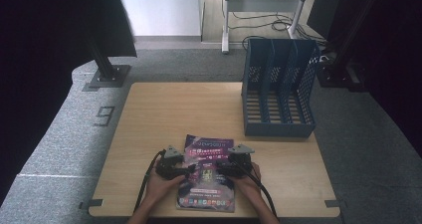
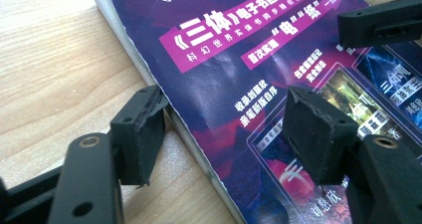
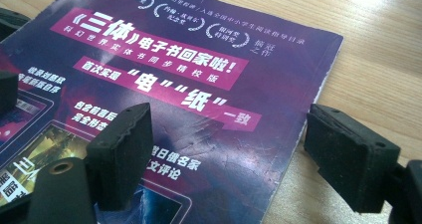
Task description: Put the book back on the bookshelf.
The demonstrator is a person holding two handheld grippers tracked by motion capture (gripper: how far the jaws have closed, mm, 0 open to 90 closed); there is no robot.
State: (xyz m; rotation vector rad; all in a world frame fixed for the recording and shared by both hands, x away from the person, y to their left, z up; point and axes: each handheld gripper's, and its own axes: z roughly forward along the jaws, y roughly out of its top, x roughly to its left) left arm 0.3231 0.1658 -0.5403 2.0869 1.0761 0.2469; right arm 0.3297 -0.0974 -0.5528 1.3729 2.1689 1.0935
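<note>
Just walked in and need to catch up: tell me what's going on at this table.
A person holds a gripper in each hand over a purple magazine lying flat on the wooden table. The left gripper has its jaws open astride the magazine's one long edge, one jaw on the wood, one above the cover. The right gripper is open astride the opposite edge the same way. Neither has closed on it yet. A blue file rack stands at the table's far right corner.

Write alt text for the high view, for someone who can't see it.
Two hands hold the left gripper and right gripper, both open, at either side edge of a purple magazine lying flat on a wooden table. A blue file rack stands at the far right.
</note>
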